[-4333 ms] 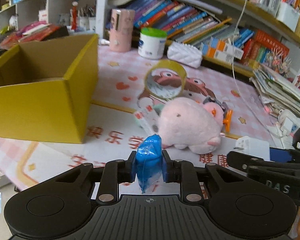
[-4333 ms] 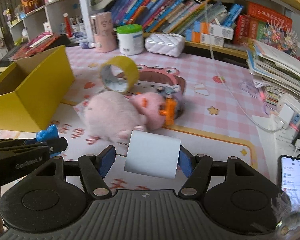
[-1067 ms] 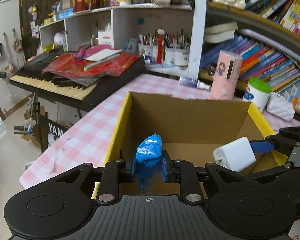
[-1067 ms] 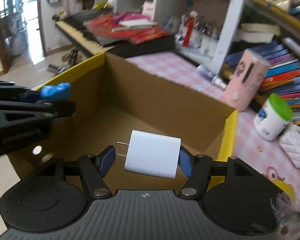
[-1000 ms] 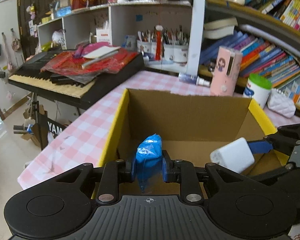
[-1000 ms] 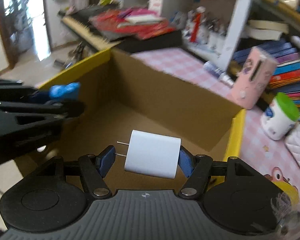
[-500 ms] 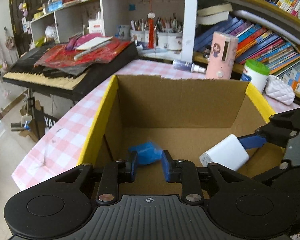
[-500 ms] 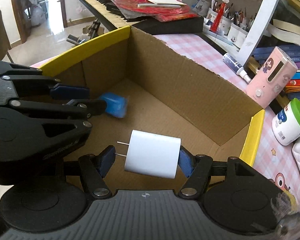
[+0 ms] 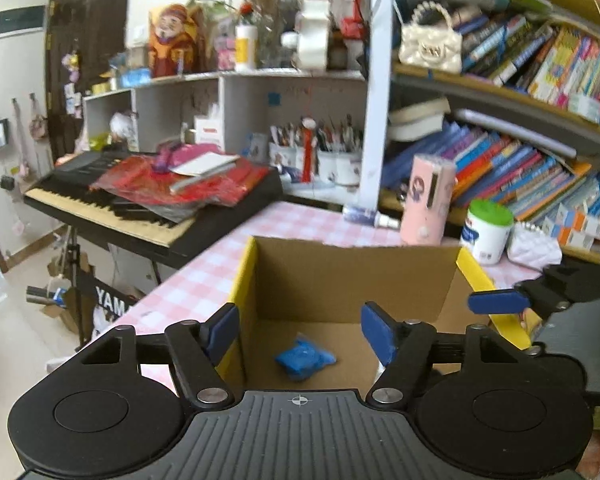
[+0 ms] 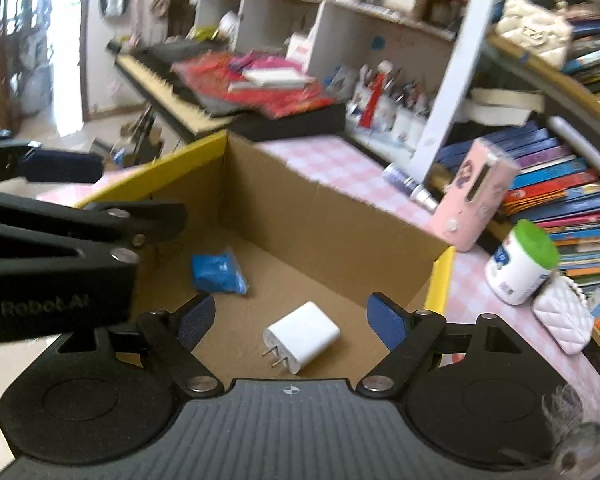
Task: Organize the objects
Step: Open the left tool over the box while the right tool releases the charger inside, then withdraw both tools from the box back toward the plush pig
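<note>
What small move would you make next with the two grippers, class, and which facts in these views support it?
Probably lift both away from the cardboard box and go for more items. The blue packet and white charger lie loose on its floor. The left gripper and right gripper have just been opening, with nothing between their fingers.

Open cardboard box (image 10: 328,216) at centre frame in the right wrist view, on a checked tablecloth (image 10: 332,160). Inside, on the box floor: a small packet (image 10: 218,268) toward the left, a wall charger (image 10: 304,336) lower and to the right of it, the two apart. Behind the box, upper left: a keyboard (image 10: 160,68) under a heap of papers. To the right of the box: an upright canister (image 10: 476,200), then a lidded jar (image 10: 520,268), then a quilted pouch (image 10: 562,324) nearest the lower right. Behind those, shelves of books (image 10: 572,184).
</note>
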A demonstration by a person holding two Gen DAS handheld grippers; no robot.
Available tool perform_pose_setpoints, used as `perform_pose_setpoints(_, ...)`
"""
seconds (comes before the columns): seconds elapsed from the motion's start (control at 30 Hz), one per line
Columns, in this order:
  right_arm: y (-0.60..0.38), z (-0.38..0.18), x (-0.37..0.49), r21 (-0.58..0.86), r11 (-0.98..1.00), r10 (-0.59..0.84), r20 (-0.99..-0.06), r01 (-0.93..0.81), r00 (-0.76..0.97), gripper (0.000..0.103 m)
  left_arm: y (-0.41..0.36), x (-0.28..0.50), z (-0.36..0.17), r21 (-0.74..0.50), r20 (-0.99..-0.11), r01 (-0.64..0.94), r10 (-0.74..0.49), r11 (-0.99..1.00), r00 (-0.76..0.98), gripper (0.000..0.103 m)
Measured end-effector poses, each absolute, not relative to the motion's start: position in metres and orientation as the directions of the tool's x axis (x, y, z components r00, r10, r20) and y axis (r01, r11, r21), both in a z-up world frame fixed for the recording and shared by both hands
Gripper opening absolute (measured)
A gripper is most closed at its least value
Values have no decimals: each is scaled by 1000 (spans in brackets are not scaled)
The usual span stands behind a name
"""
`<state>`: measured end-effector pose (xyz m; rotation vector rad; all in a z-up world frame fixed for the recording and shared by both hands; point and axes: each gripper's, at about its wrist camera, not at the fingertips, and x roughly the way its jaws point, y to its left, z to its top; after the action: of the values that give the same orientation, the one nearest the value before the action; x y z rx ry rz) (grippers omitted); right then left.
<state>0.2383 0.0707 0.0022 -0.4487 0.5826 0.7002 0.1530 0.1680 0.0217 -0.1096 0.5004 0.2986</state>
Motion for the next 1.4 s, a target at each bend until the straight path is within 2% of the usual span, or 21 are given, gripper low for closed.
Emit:
perform_pose_setpoints(0.37,39,34,166,-185,808,436,-450,-559,779,89,176,92,34,-71,-435,-349,286,934,854,80)
perform_pose_setpoints(0.57,24,34,127,-159,862,384,-416,-481,824,90,179,59,28,-96,-446,-348,273,933,852,84)
perform_pose_setpoints(0.73,21,26,98,-146,887,333,-455,-438,826,90,180,29,19,-92,-474,-350,268,932,839,84)
perform_pose_setpoints(1.0,22,-1,56,-147,906,249,-570,-396,783,91,190,-18,-4,-105,-577,-417,286,903,765,85)
perform_pose_setpoints(1.4,17,-8,16,-138,917,228,-590,-375,775,94,183,-58,-8,-71,-600,-411,291,909,745,85)
